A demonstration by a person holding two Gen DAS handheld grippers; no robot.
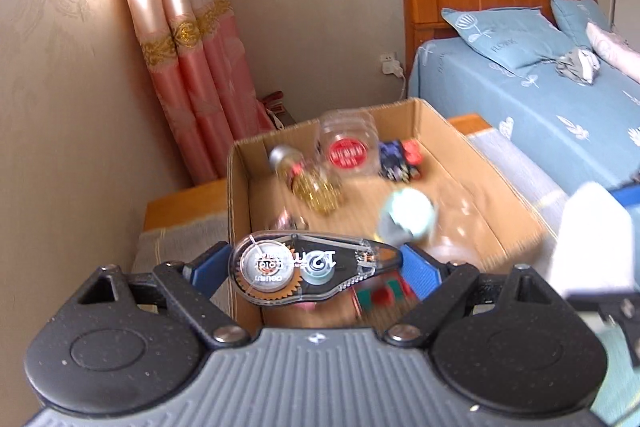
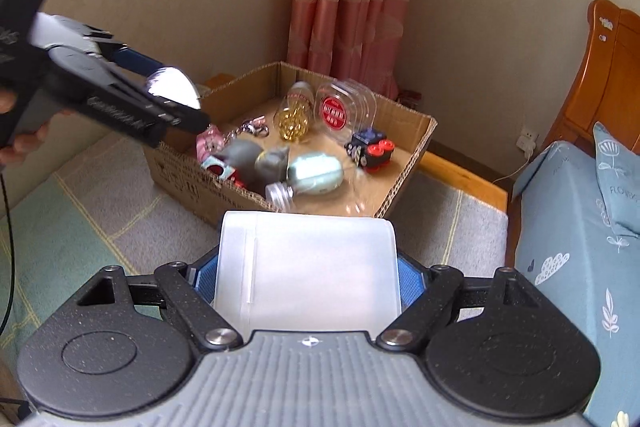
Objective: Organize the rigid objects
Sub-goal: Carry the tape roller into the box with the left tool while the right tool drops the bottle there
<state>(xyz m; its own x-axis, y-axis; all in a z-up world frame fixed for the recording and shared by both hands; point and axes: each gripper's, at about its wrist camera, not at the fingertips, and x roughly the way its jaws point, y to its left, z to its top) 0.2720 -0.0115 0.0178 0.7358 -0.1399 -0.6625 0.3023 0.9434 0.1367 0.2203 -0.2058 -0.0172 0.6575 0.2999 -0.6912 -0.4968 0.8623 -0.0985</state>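
Fingers (image 1: 420, 269) of the left gripper (image 1: 316, 267) clamp the correction tape (image 1: 312, 267) lengthwise.

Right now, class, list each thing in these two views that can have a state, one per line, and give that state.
Left hand-held gripper: shut on the correction tape dispenser, held above the box.
Right hand-held gripper: shut on the translucent white container.
Cardboard box: open-topped, holding small items.
Clear jar with red label: lying on its side in the box.
Curtain: drawn.

Cardboard box (image 2: 192, 183) on striped mat (image 2: 100, 211)
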